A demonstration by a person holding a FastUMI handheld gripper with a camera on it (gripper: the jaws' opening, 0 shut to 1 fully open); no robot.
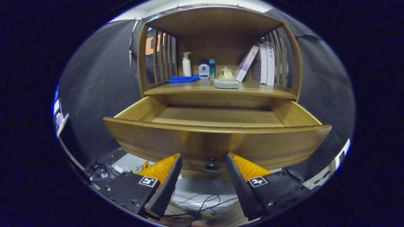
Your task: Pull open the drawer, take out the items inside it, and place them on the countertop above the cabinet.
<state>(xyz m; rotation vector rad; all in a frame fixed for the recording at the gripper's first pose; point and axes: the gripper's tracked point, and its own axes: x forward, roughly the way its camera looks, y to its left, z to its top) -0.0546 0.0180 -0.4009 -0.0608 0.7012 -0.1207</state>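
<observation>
Nearest: gripper (203, 157), two black ribbed fingers with orange backing, spread wide apart, pressing on nothing. Below and between them, floor with loose cables (202, 199).

Next: small dark round knob (211, 164) on the underside edge of the drawer front, sitting in the gap between the fingertips, slightly toward the right finger, touching neither as far as can be told.

Next: wide brown wooden drawer (217, 143), pulled well out, its curved front panel running crosswise just beyond and above the fingertips. Long axis of the front lies side to side, square to the fingers' line.

Interior: bare wooden drawer floor (217, 116), visible above the front rim. No item shows on the part seen; the strip directly behind the front panel is hidden by the rim, so anything lying there cannot be told.

Judgement: drawer-opening step looks done. Any reach inside calls for lifting the gripper up over the front rim, then forward and down.

Farther: wooden countertop (268, 90) above the drawer, carrying a folded blue cloth (183, 78), white pump bottle (187, 64), small white-and-blue bottle (204, 70), teal bottle (212, 68), pale green lidded pot (226, 74) on a grey pad, and leaning books (262, 63) to the right.
</observation>
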